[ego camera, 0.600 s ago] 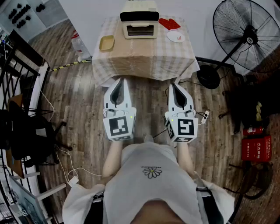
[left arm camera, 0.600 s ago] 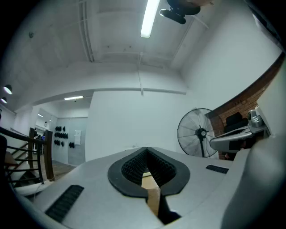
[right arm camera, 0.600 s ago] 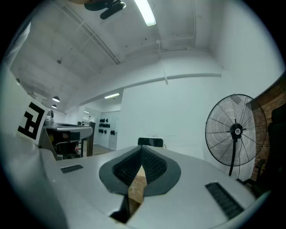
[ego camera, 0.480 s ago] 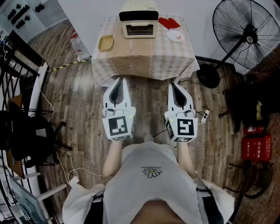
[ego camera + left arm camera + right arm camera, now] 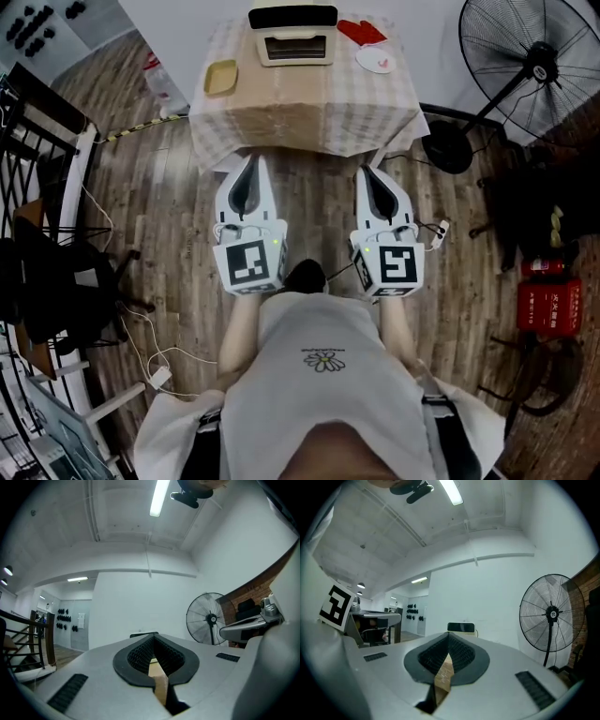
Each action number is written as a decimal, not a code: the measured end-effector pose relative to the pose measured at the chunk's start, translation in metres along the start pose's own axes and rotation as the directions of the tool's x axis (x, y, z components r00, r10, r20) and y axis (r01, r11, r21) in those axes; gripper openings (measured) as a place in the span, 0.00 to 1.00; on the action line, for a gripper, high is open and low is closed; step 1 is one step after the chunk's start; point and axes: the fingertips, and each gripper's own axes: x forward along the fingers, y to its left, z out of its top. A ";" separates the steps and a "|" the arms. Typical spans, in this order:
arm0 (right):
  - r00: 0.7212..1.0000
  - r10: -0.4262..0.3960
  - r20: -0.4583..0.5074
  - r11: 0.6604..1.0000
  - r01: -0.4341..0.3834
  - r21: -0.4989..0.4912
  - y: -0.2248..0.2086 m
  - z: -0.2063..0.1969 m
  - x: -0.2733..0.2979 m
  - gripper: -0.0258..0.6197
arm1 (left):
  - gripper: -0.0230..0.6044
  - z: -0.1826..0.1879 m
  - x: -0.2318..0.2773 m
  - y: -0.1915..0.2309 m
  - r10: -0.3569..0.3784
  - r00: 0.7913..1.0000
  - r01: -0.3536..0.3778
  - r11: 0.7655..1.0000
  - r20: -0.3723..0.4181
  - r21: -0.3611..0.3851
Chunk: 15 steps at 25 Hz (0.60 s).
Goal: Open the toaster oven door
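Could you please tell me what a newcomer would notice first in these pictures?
Two white grippers dominate the head view's middle, the left gripper and the right gripper side by side, fingers shut and empty. Beyond them the toaster oven sits closed on a checked table, with a big fan at upper right.

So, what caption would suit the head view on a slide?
Person stands before a table bearing a toaster oven, left gripper and right gripper shut, short of it.
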 end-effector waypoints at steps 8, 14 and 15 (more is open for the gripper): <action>0.998 0.051 -0.047 0.998 -0.053 -0.044 0.009 -0.015 0.020 0.05 | 0.06 -0.013 0.015 0.012 0.008 1.000 -0.008 0.998 -0.007 -0.062; 0.998 0.040 -0.044 0.997 -0.043 -0.067 -0.007 -0.017 0.053 0.05 | 0.06 -0.016 0.055 0.019 -0.004 1.000 0.005 0.997 0.018 -0.075; 0.998 0.038 -0.041 0.997 -0.041 -0.068 -0.011 -0.017 0.060 0.05 | 0.06 -0.016 0.062 0.020 -0.007 1.000 0.009 0.997 0.021 -0.075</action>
